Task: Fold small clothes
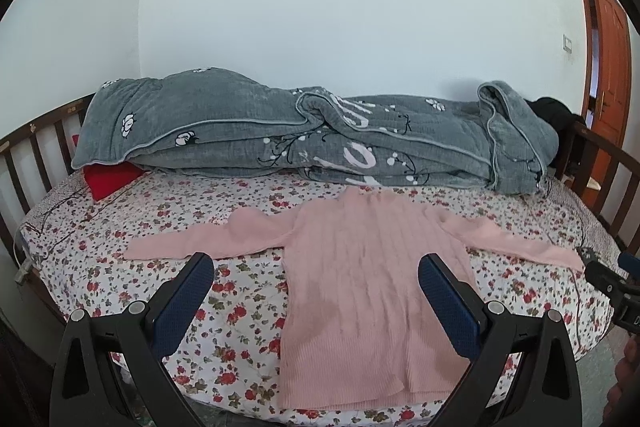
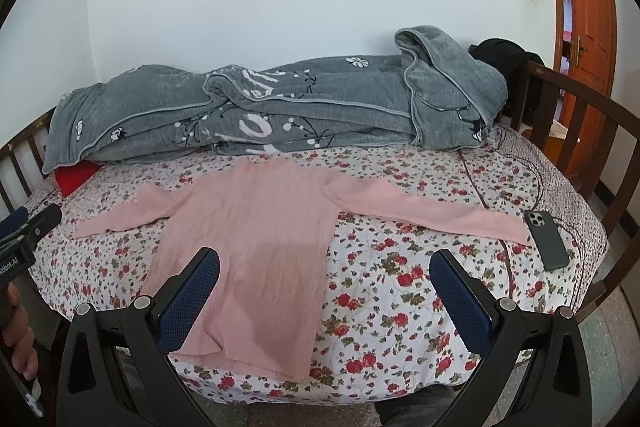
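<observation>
Pink ribbed sweater (image 1: 360, 267) spread flat on the floral bed (image 1: 160, 227), sleeves out toward 9 and 3 o'clock. Probably light, soft, floppy; best pinched at a cuff or hem corner. Left hand-held gripper (image 1: 316, 287) and right hand-held gripper (image 2: 326, 287) both spread, empty.
</observation>
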{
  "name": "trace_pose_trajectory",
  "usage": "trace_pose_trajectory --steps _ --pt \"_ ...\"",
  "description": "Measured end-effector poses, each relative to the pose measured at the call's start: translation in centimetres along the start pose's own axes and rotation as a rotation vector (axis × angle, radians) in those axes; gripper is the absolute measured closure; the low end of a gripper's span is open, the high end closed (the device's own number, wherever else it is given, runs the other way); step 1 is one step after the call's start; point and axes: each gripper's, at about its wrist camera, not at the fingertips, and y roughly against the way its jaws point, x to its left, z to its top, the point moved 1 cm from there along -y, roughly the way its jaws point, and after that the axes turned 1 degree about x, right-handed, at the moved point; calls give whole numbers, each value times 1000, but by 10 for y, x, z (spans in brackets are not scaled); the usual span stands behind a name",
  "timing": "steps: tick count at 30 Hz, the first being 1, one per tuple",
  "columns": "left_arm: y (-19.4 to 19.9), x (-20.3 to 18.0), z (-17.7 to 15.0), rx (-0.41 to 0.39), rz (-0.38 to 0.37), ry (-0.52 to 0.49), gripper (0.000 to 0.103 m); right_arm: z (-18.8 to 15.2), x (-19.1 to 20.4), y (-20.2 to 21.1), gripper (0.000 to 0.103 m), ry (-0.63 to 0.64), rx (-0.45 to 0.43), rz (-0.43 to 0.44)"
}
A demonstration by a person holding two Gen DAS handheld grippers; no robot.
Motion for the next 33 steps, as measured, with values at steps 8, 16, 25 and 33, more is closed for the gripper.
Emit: trace_pose_trajectory --steps 8,16,25,33 --pt "4 14 3 -5 8 22 0 0 4 -3 0 3 9 10" --pt "6 25 5 -3 28 20 0 0 15 -7 0 2 20 39" --pt "1 37 14 5 43 37 0 4 26 -15 0 11 26 69" --pt "-11 39 17 20 -14 8 0 6 32 -30 0 -21 42 73"
